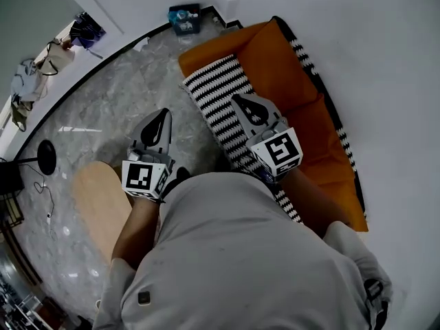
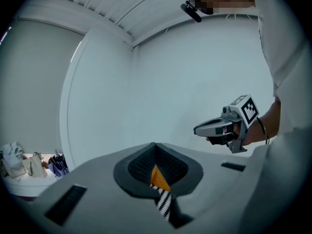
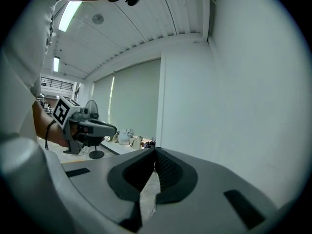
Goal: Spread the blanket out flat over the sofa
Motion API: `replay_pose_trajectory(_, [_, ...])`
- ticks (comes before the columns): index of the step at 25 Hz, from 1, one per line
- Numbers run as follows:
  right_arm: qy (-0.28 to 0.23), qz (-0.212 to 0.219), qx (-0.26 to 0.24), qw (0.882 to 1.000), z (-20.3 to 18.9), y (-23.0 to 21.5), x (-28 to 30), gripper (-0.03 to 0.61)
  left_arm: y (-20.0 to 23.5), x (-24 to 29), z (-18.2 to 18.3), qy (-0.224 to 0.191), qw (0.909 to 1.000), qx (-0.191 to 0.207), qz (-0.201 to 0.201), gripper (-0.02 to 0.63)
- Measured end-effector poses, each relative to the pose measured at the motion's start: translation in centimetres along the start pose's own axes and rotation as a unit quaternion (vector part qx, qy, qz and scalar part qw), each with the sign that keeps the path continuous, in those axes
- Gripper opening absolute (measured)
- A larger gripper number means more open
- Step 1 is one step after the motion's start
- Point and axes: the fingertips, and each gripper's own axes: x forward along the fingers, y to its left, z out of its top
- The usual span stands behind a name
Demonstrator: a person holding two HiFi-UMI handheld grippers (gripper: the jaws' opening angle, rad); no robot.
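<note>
Marble floor (image 1: 103, 115), orange sofa (image 1: 282, 67) at right wall. Striped blanket (image 1: 213, 95) lies along sofa's left edge, long axis far-to-near. Right gripper (image 1: 242, 103) hovers over it, nearer; left gripper (image 1: 162, 115) over floor. Both jaws closed, seemingly empty.

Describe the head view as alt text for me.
A person looking down holds two grippers: the right gripper above a black-and-white striped blanket on the orange sofa, the left gripper over grey marble floor. A rounded wooden tabletop sits at left.
</note>
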Motion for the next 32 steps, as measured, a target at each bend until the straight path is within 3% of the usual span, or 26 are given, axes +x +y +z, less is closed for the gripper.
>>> replay_pose_trajectory(11, [-0.007,-0.031,0.005,0.999,2.2,10.1,-1.4,0.026,2.7,-10.0,1.4,-0.016,0.9989,0.005,-0.044,0.009])
replay_pose_trajectory(15, [-0.018,-0.027,0.001,0.999,3.3,15.0,-1.4,0.026,3.8,-13.9,0.5,-0.012,0.9981,0.02,-0.057,0.009])
replay_pose_trajectory(23, [-0.028,-0.046,-0.006,0.999,4.0,23.4,-1.4,0.026,6.6,-21.1,-1.1,-0.018,0.9972,0.007,-0.072,0.009])
replay_pose_trajectory(32, [-0.03,-0.067,0.0,0.997,4.5,27.2,-1.1,0.026,8.0,-24.2,-1.7,-0.029,0.9957,-0.001,-0.089,0.009])
